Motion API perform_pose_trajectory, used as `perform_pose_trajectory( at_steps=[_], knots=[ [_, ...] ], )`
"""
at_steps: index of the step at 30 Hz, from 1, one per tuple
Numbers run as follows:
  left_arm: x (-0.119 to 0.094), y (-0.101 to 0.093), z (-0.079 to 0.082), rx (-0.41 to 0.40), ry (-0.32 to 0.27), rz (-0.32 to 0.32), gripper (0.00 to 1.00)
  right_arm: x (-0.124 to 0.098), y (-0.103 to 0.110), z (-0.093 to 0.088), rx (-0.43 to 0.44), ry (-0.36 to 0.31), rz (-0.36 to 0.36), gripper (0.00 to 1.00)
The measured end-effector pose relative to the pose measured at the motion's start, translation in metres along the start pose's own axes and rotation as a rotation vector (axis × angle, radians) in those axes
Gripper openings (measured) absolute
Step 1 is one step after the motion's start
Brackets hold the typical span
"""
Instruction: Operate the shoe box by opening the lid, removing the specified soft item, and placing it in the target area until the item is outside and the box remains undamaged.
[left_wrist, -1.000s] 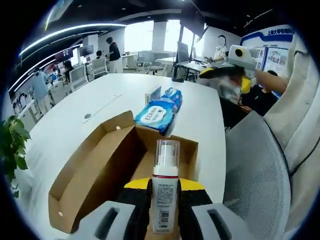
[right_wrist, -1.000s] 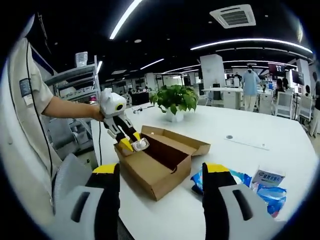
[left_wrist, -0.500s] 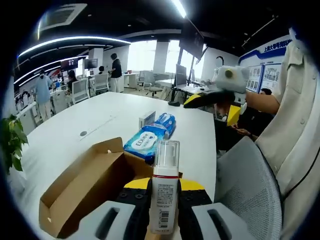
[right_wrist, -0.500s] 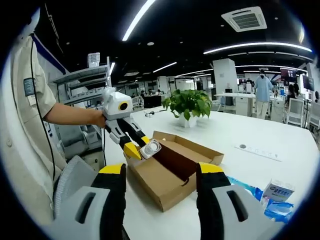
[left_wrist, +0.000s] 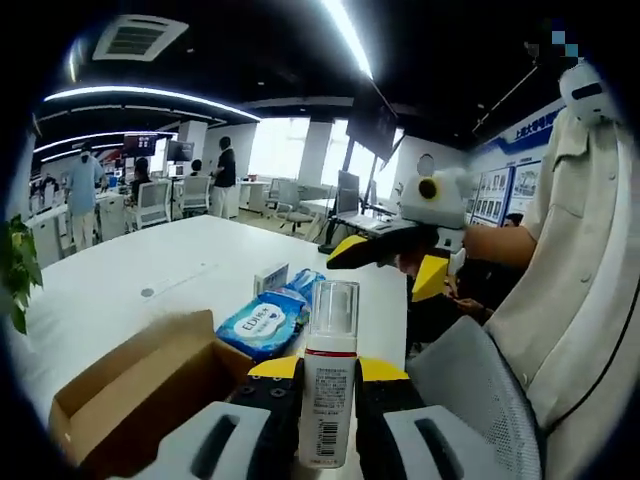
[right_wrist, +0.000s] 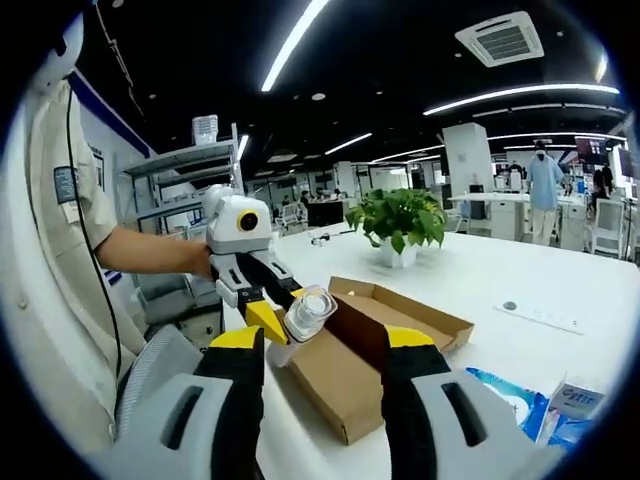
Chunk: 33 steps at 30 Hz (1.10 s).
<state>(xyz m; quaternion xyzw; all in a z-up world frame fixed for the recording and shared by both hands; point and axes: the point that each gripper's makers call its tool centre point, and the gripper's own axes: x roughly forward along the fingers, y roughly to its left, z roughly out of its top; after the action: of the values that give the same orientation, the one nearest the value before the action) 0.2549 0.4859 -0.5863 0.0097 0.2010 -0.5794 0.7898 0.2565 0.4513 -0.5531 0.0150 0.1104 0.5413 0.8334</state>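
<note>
Shoe box of brown cardboard (left_wrist: 130, 395), lid open, dropped lower in my left gripper view as my left gripper (left_wrist: 328, 375), clamped on the white pump bottle (left_wrist: 328, 385), lifted it clear while my right gripper (right_wrist: 325, 400) stayed wide.

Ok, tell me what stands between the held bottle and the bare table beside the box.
Nothing visible does. The left gripper holds the bottle above the open cardboard box; white tabletop lies bare around the box.
</note>
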Motion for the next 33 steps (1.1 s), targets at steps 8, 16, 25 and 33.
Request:
perform_pose_trajectory(
  at_steps=[8, 16, 25, 33],
  knots=[
    [0.001, -0.013, 0.008, 0.013, -0.057, -0.049, 0.19, 0.011, 0.014, 0.008, 0.008, -0.019, 0.064, 0.37],
    [0.0, -0.022, 0.014, 0.018, -0.11, -0.088, 0.19, 0.018, 0.022, 0.008, 0.017, -0.017, 0.101, 0.31],
    [0.003, -0.027, 0.015, 0.014, -0.143, -0.107, 0.19, 0.025, 0.029, 0.01, 0.019, -0.022, 0.121, 0.22],
    [0.01, -0.024, 0.007, 0.037, -0.109, -0.088, 0.2, 0.026, 0.026, 0.002, -0.002, 0.016, 0.097, 0.2]
  ],
)
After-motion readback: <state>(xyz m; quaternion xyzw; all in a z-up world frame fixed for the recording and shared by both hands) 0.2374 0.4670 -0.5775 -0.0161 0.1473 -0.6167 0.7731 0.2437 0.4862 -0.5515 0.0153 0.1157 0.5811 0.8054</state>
